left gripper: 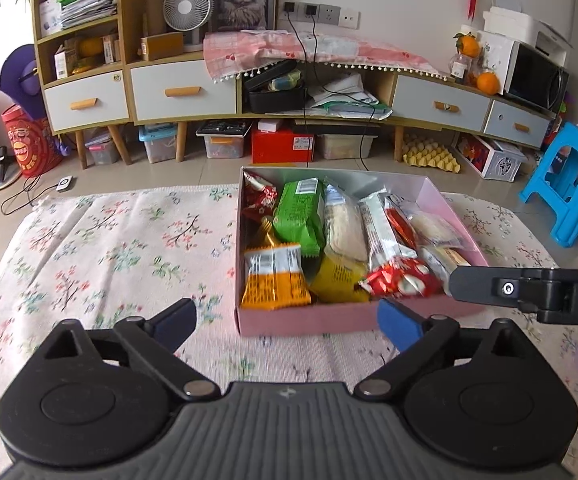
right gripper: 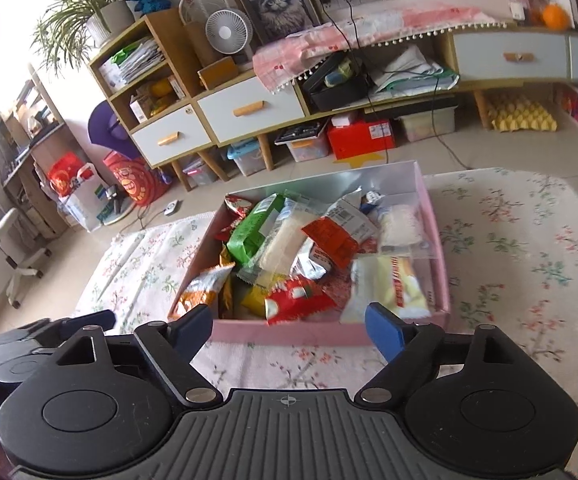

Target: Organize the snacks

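A pink box (left gripper: 309, 322) sits on the floral cloth, filled with several snack packets: an orange one (left gripper: 275, 280), a green one (left gripper: 300, 214), a red one (left gripper: 399, 280). My left gripper (left gripper: 289, 322) is open and empty just before the box's near wall. In the right wrist view the same box (right gripper: 289, 334) holds the red packet (right gripper: 297, 300), green packet (right gripper: 255, 228) and a yellow-white packet (right gripper: 389, 290). My right gripper (right gripper: 289, 330) is open and empty at the box's near edge. The right gripper's arm (left gripper: 529, 290) shows at the box's right.
The floral cloth (left gripper: 109, 248) covers the table around the box. Behind are a low cabinet (left gripper: 185, 92) with drawers, storage bins under it, a blue stool (left gripper: 569, 184) at right and a fan (right gripper: 229, 32).
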Demonstrator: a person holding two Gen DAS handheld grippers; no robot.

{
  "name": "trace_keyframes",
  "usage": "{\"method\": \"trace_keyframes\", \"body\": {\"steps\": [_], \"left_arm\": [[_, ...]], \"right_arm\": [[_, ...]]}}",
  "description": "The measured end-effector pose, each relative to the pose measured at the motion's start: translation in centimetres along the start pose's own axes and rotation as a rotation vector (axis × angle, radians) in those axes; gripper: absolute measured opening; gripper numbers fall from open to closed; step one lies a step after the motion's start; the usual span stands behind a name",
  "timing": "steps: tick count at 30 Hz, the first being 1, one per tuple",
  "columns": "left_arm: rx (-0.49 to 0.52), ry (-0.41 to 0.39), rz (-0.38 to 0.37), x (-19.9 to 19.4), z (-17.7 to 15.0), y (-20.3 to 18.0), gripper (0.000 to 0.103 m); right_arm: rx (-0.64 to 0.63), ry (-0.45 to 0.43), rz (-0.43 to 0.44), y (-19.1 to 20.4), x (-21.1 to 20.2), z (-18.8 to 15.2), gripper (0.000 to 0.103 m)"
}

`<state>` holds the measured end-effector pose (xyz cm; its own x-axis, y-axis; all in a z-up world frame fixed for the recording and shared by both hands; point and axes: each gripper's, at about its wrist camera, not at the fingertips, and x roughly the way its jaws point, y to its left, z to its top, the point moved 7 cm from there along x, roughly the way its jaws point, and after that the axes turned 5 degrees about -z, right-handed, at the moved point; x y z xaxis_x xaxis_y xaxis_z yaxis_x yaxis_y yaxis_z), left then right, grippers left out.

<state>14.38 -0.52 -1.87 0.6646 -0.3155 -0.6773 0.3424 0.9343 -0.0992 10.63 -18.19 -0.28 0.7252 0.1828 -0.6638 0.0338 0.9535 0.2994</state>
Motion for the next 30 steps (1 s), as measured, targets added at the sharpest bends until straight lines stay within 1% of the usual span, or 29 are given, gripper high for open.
{"method": "trace_keyframes", "body": {"steps": [3,6,8,13,17,20,24,26,30], "left_arm": [[0.002,0.015,0.005,-1.1,-0.5,-0.5,0.1],[0.003,0.038,0.032,-2.1,-1.0,-0.7,0.103],[-0.012,0.053,0.044,-2.8,-1.4,-0.8,0.103],[-0.065,0.091,0.081,-3.9,-3.3,-0.6,0.103],[-0.042,0.105,0.12,-4.4,-4.7,-0.8,0.103],[-0.022,0.099,0.155,-4.6,-5.0,-1.0,0.103],[-0.053,0.104,0.167,-4.7,-5.1,-1.1,0.103],[-0.073,0.111,0.165,-4.6,-5.1,-1.2,0.103],[-0.088,0.13,0.188,-4.4,-5.7,-1.2,0.103]], "right_arm": [[-0.026,0.004,-0.025,0.0,-1.3,-0.4,0.086],[-0.065,0.01,-0.057,0.4,-2.8,-1.1,0.089],[-0.089,0.014,-0.082,0.8,-3.6,-1.6,0.094],[-0.1,0.042,-0.143,0.7,-5.0,-3.4,0.096],[-0.095,0.069,-0.201,0.0,-5.3,-4.9,0.096],[-0.108,0.062,-0.217,-0.3,-5.6,-5.7,0.098],[-0.141,0.074,-0.27,-0.9,-5.3,-6.4,0.098],[-0.14,0.077,-0.28,-1.1,-5.1,-6.5,0.098],[-0.125,0.082,-0.286,-1.3,-5.0,-6.4,0.098]]}}
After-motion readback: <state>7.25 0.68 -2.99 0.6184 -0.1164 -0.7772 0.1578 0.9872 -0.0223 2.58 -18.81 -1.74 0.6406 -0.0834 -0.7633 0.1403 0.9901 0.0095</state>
